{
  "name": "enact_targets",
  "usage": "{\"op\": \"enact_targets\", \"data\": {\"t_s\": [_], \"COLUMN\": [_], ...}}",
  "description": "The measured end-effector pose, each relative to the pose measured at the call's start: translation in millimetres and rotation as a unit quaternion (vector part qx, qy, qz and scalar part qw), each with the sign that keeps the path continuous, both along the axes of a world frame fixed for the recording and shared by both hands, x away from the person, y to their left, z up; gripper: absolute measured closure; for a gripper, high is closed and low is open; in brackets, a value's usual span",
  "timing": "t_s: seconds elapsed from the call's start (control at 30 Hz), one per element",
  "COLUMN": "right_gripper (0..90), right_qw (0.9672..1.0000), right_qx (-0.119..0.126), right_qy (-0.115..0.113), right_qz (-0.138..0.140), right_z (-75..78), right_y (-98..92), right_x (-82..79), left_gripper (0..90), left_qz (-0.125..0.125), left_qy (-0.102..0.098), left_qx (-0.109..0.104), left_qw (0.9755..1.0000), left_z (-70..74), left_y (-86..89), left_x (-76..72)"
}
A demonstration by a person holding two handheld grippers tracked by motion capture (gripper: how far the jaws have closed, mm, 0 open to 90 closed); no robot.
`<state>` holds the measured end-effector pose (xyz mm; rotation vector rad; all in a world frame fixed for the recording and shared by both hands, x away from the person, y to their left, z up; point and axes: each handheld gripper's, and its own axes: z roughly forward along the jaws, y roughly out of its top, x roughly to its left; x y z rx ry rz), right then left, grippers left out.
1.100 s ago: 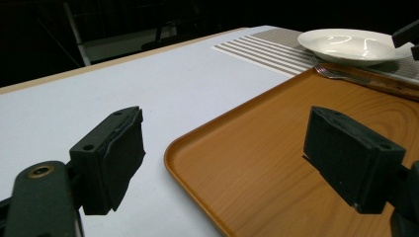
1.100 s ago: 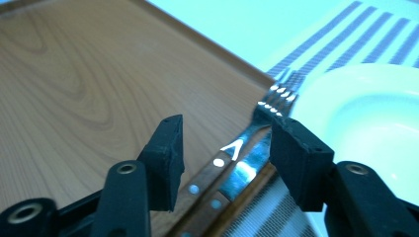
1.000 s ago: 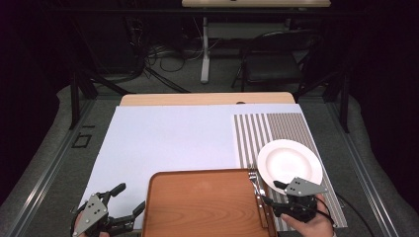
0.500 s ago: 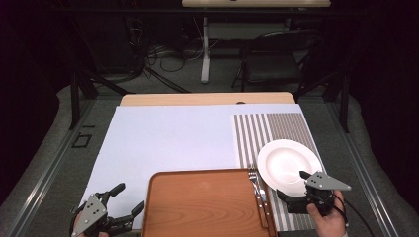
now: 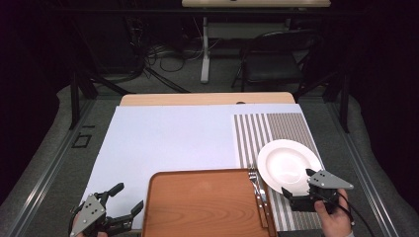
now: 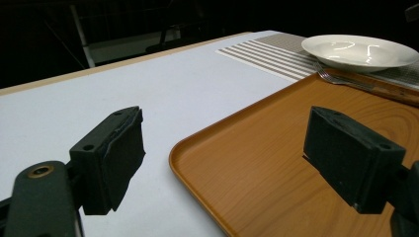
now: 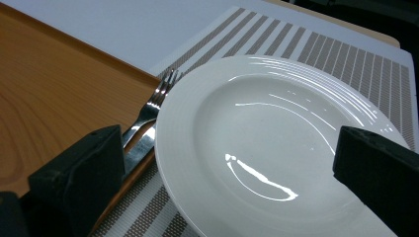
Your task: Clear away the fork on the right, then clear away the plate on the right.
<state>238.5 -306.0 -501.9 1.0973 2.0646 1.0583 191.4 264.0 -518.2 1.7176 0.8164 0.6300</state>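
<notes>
A white plate (image 5: 289, 165) (image 7: 276, 148) (image 6: 360, 49) rests on a striped placemat (image 5: 276, 128) at the right. A metal fork (image 5: 258, 190) (image 7: 153, 106) (image 6: 341, 79) lies along the right rim of a brown wooden tray (image 5: 197, 207) (image 6: 276, 148) (image 7: 49, 89). My right gripper (image 5: 296, 181) (image 7: 232, 168) hovers at the plate's near rim. Its jaws have just been opening and stand open, the plate's near part between them and untouched. My left gripper (image 5: 128, 196) (image 6: 230, 153) is open at the tray's left front corner, holding nothing.
A pale sheet (image 5: 173, 138) covers the table beyond the tray. The wooden table edge (image 5: 207, 98) runs along the back. Behind it, on the dark floor, are a chair (image 5: 276, 64) and cables.
My right gripper moved right, from beside the fork's handle at the tray's edge to the plate's near rim. The left gripper, fork and plate kept their places.
</notes>
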Motion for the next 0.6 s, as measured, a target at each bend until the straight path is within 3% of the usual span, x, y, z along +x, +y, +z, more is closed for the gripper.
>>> {"op": "enact_targets", "data": {"t_s": [0.07, 0.17, 0.6], "right_gripper": [0.0, 0.0, 0.0], "right_qw": [0.9999, 0.9980, 0.9943], "right_qx": [-0.011, -0.060, -0.106], "right_qy": [0.000, -0.019, -0.016], "right_qz": [0.000, -0.002, 0.003], "right_z": [0.8, 3.2, 1.5], "right_y": [0.4, 0.6, 4.4], "right_x": [-0.8, -2.6, -1.6], "left_gripper": [15.8, 15.8, 15.8], "left_qz": [0.000, -0.001, -0.005], "left_qy": [0.000, 0.000, 0.001], "left_qx": [0.001, 0.001, 0.007], "left_qw": [1.0000, 1.0000, 1.0000], "left_z": [-0.2, -0.1, -1.1], "left_y": [-0.2, -0.8, -3.6], "left_x": [0.3, 0.0, 1.7]}}
